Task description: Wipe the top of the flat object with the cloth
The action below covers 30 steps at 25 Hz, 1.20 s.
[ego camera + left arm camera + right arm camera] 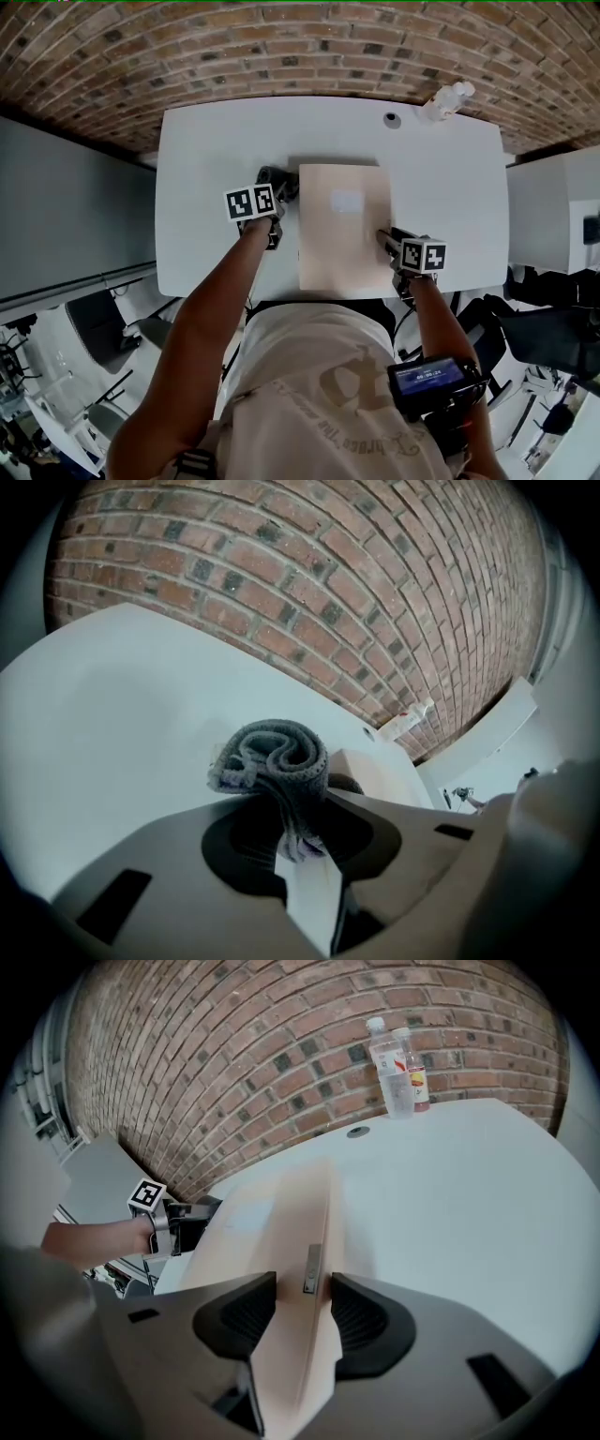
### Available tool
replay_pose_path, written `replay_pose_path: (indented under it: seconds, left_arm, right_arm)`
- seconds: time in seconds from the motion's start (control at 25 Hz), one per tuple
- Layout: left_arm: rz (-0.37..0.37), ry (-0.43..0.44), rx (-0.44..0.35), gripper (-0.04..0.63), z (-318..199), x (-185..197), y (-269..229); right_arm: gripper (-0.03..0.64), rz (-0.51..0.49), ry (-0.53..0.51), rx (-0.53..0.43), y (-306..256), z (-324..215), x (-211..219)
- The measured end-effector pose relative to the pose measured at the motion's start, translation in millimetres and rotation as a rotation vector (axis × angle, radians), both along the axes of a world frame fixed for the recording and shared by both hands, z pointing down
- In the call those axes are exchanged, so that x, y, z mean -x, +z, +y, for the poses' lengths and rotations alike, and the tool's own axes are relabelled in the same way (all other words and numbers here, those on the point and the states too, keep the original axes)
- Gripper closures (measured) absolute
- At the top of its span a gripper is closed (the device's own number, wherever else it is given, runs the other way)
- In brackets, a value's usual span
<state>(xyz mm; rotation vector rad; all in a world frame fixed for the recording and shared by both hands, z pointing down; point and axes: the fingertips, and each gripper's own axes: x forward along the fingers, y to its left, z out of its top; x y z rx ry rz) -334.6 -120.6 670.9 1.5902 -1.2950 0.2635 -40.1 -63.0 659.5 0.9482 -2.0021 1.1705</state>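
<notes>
- Tan flat object (344, 225) lies mid-way across the white worktop (216, 150) in the head view. The left tool (275, 187) hangs just beside its left edge and the right tool (387, 241) sits at its right edge. The bottles (448, 98) stand well apart at the far corner.
- Left gripper view: this tool is clamped on a rolled grey cloth (277, 757). The roll bulges past the tips, probably so that fabric alone meets the surface. It is not yet on the object.
- Right gripper view: the jaws stand wide but closed on the object's edge, likely to pin it against sliding while it is wiped.
</notes>
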Motion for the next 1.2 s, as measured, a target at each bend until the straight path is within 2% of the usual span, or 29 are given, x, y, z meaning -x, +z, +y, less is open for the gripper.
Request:
replay_pose_path:
  seconds: [0.12,0.4,0.96,1.2]
  left_arm:
    - [-0.039,0.053,0.019,0.491,17.6,-5.8,4.0]
    - [-0.073,0.114,0.024,0.491,53.3,-18.5,2.1]
    - [-0.078,0.274,0.06,0.491,136.0,-43.7,-3.7]
    - [-0.04,0.324,0.072,0.489,173.9,-53.6,-4.9]
  right_arm:
    - [0.422,-0.003,0.002,0.0,0.6,-0.2,-0.1]
    - [0.422,-0.009,0.013,-0.017,0.5,-1.1,-1.0]
    - [0.422,-0.007,0.044,-0.027,0.9,1.7,-4.4]
    - [0.422,-0.002,0.038,-0.028,1.0,1.8,-5.6]
